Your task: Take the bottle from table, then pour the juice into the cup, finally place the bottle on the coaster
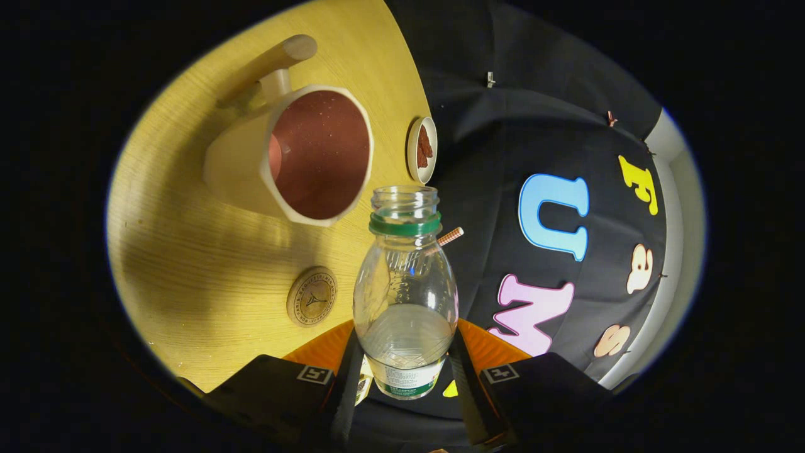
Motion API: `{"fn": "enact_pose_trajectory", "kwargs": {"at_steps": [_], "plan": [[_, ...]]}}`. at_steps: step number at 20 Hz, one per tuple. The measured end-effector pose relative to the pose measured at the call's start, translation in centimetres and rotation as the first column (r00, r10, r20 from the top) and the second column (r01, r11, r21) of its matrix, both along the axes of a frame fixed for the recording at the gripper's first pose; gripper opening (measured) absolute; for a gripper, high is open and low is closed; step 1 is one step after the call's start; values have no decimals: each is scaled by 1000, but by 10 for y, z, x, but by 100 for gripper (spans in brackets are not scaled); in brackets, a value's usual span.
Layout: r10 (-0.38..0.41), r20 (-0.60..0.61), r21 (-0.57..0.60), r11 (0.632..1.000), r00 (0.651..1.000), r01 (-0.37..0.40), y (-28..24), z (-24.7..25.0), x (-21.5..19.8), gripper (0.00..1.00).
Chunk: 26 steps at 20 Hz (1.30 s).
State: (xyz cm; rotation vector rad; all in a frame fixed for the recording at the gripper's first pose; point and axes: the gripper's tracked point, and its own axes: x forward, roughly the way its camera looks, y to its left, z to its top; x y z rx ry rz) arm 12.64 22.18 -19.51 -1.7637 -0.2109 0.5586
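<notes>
The uncapped bottle (405,296) is held at lower centre, clamped by both fingers of the hand-held gripper (405,377). The cup (295,154) is seen upper left, the coaster (312,296) lower left on the surface (188,251).

Bare table (188,251) between cup (289,157) and coaster (312,296)

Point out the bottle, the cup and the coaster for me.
bottle (405,296): gripper view, clear body, held between the fingers.
cup (234,160): gripper view, pale outer wall beside the opening.
coaster (312,296): gripper view, centre of the round wooden disc.
</notes>
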Motion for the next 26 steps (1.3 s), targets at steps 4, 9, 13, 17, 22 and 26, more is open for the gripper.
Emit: {"fn": "enact_pose_trajectory", "kwargs": {"at_steps": [4, 9, 13, 17, 22, 26], "plan": [[12, 13, -32, 999, 1000, -11, 2, -2, 1, 71], [23, 23, -63, 998, 999, -21, 3, -4, 3, 71], [42, 32, -84, 996, 999, -39, 6, -4, 3, 71], [57, 34, -108, 993, 998, -53, 6, -2, 2, 71], [86, 46, -136, 988, 995, -79, 9, -1, 0, 71], [98, 58, -174, 981, 993, -87, 9, 4, 4, 71]]}}
